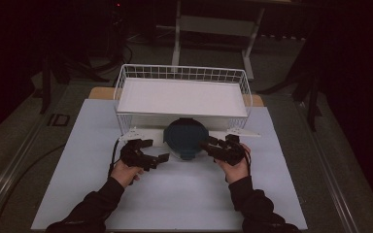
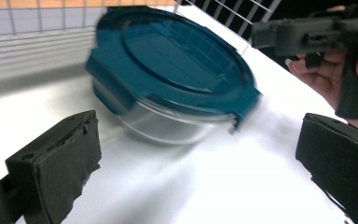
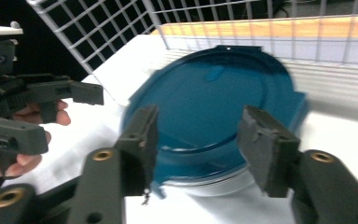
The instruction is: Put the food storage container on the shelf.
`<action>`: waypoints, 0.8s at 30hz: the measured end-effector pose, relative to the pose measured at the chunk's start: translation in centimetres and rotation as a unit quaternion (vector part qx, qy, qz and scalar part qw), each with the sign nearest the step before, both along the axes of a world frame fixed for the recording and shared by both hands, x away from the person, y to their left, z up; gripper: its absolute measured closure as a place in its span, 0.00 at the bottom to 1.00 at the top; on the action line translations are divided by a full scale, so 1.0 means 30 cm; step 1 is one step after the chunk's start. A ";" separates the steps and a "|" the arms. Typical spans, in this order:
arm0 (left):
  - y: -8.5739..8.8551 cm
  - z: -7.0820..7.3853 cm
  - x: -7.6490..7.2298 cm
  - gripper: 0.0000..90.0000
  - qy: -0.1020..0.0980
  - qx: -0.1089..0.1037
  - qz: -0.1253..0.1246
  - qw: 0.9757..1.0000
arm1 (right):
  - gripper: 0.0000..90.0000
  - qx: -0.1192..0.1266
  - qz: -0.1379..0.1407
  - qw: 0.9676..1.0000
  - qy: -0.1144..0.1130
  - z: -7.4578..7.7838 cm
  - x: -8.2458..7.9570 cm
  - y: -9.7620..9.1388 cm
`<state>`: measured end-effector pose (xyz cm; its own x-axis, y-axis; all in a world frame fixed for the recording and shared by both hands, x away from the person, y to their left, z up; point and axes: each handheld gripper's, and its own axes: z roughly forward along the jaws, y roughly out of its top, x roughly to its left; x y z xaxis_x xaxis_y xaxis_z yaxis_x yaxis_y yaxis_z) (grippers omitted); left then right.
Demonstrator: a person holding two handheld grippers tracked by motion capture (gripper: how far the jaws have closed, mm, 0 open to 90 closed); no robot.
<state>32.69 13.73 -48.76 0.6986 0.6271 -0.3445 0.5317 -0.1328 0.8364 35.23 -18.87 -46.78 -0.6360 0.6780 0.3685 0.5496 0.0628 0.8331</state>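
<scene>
At frame centre of the high view, the container (image 1: 186,138) sits on the white table (image 1: 175,194), just in front of the wire basket (image 1: 182,94). The left gripper (image 1: 153,151) stands left of it, jaws spread wide with nothing between them. The right gripper (image 1: 210,144) is at the container's right edge; in the right gripper view its jaws stand partly spread above the lid (image 3: 214,112), gripping nothing.

Step in hand, by judgement: taking hold of the container from both sides. To do it well, bring each gripper in level, seat the pads under the lid rim, and close evenly so the bowl does not slide toward the basket.

Materials: the lid (image 2: 177,60) is dark teal plastic, round, with squared latch tabs at the rim. The bowl (image 2: 168,126) beneath is clear and smooth, likely glass, so probably slippery. Jaw pads (image 2: 65,149) are black, matte and rough-edged. The basket is white wire grid.
</scene>
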 end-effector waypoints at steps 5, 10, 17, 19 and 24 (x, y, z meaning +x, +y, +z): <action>0.012 0.017 -0.059 0.00 -0.006 -0.006 -0.008 1.000 | 0.68 0.002 0.021 1.000 0.015 0.003 -0.048 0.026; 0.023 0.011 -0.107 0.00 -0.007 -0.001 -0.008 1.000 | 0.99 -0.016 0.049 0.998 0.031 -0.016 -0.090 0.067; 0.027 0.016 -0.142 0.00 -0.027 0.004 -0.009 1.000 | 1.00 -0.038 0.074 0.995 0.048 -0.060 -0.106 0.118; 0.024 0.020 -0.154 0.00 -0.039 0.012 -0.009 0.999 | 1.00 -0.048 0.082 0.994 0.053 -0.087 -0.103 0.141; 0.028 0.013 -0.153 0.00 -0.037 0.011 -0.007 0.999 | 1.00 -0.056 0.076 0.994 0.056 -0.107 -0.083 0.149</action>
<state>28.10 14.58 -48.36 0.7310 0.6233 -0.2776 0.4658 -0.1586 0.8705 32.73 -14.40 -49.98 -0.6930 0.6184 0.3705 0.6161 0.2411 0.7499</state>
